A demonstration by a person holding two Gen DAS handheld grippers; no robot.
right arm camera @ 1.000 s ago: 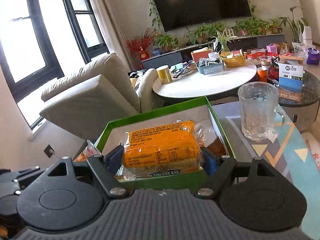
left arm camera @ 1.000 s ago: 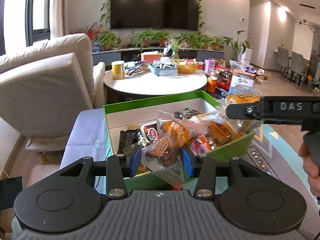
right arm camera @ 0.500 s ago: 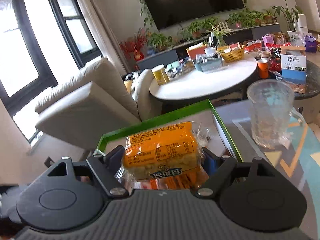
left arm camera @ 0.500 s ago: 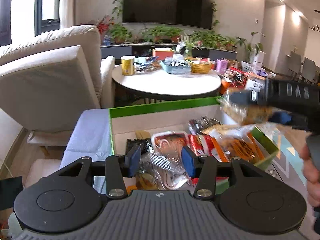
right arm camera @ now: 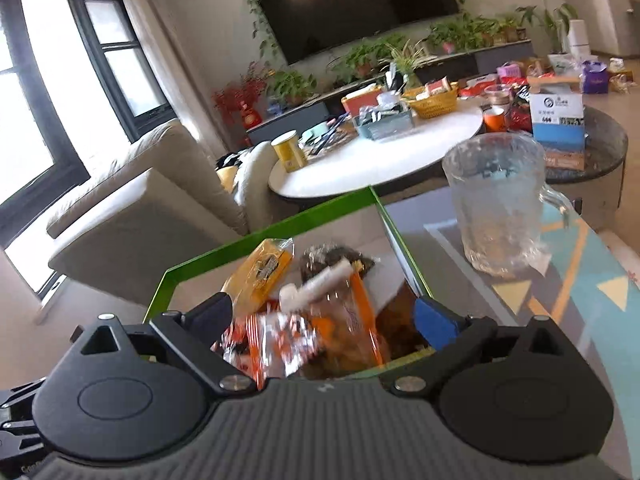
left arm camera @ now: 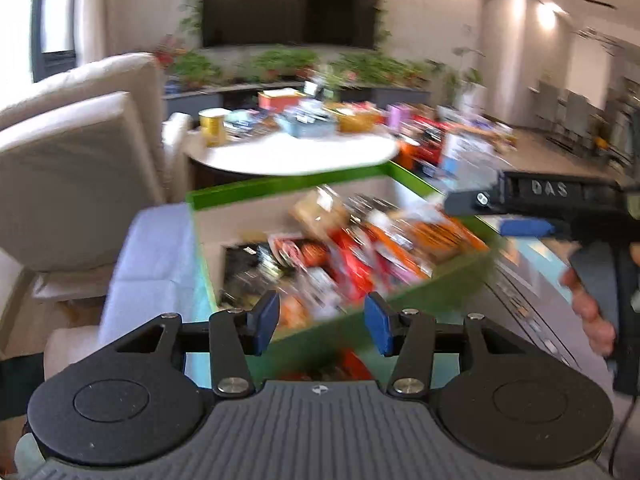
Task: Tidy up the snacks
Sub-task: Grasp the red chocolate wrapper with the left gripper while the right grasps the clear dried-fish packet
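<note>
Green cardboard walls of the box (right arm camera: 276, 227) now ring every snack in sight: the orange packet (right arm camera: 262, 270) that the right gripper (right arm camera: 324, 314) carried a moment ago lies loose at the box's far left, on the heap of wrappers (right arm camera: 304, 336). That gripper's blue pads stand spread over the heap, pinching nothing. The left gripper (left arm camera: 320, 318) has likewise let go of its clear peanut bag; its jaws are opening, with only the box's near wall and blurred packets beyond them, none pressed, as far as the smear allows. So both loads look delivered and both tools are free for the next pick. Just right of the box stands a glass mug (right arm camera: 496, 204) on the patterned table (right arm camera: 580, 280). Farther off are a round white table (right arm camera: 384, 160) and, to the left, a cream sofa (right arm camera: 132, 204).
</note>
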